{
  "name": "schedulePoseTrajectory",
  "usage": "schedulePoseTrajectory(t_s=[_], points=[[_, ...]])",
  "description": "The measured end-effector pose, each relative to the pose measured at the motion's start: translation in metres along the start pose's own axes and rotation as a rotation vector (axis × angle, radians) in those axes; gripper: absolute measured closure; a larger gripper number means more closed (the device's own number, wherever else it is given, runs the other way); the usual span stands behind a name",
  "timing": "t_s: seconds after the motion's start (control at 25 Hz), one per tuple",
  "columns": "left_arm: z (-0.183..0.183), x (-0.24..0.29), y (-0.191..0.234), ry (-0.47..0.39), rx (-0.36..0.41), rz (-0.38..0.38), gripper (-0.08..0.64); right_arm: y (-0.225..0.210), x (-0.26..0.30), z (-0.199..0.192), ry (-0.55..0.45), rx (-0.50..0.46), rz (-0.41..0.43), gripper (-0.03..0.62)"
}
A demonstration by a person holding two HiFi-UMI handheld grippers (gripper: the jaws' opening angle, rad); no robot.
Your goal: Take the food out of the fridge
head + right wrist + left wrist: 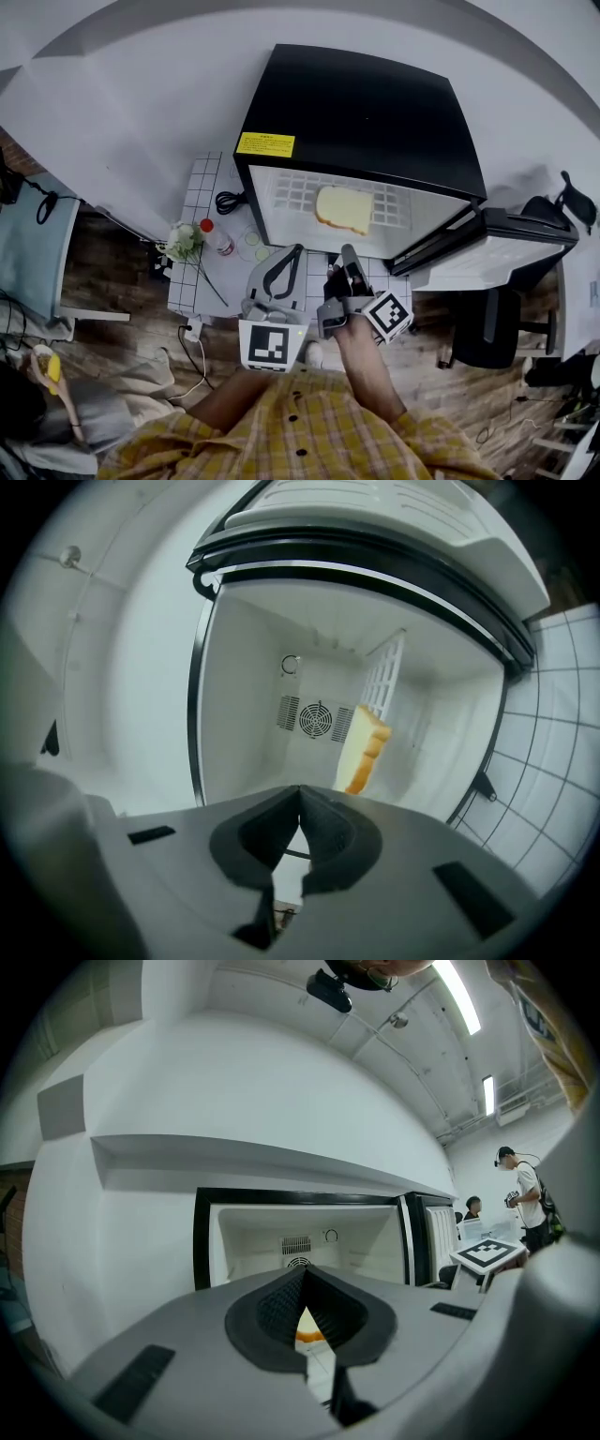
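Observation:
A black mini fridge [366,112] stands open, its door [487,236] swung to the right. A single slice of bread [342,210] lies on the white wire shelf [291,192] inside. My left gripper [296,250] and right gripper [346,254] hover side by side just in front of the opening, both shut with nothing between the jaws. The right gripper view, rolled on its side, has the bread [364,747] deep inside the fridge beyond my shut right gripper [299,794]. Through the left gripper view I see the fridge cavity [300,1232] past my shut left gripper [305,1277].
A white tiled stand [197,281] under and left of the fridge carries a red-capped bottle [217,237], a flower bunch [185,240] and a black cable [228,201]. A black chair [492,328] sits below the open door. People [520,1194] stand far off to the right.

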State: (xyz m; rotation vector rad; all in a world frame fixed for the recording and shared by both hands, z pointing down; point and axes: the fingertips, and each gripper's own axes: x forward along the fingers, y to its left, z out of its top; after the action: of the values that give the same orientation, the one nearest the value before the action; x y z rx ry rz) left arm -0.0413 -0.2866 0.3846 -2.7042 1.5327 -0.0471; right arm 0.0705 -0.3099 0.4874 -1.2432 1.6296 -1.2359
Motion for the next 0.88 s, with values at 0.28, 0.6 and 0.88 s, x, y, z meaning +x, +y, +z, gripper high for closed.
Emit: schedulePoseTrajectory(t_s=[0.28, 0.6, 0.88], points=[[0.001, -0.001, 0.001, -0.008, -0.005, 0.005, 0.554, -0.004, 0.006, 0.001, -0.024, 0.212, 0.050, 0.586], [-0.002, -0.002, 0.006, 0.003, 0.007, 0.021, 0.554, -0.039, 0.014, -0.002, -0.050, 0.407, -0.016, 0.464], [-0.002, -0.005, 0.009, 0.001, 0.019, 0.031, 0.552, -0.054, 0.024, -0.002, -0.067, 0.412, -0.077, 0.411]])
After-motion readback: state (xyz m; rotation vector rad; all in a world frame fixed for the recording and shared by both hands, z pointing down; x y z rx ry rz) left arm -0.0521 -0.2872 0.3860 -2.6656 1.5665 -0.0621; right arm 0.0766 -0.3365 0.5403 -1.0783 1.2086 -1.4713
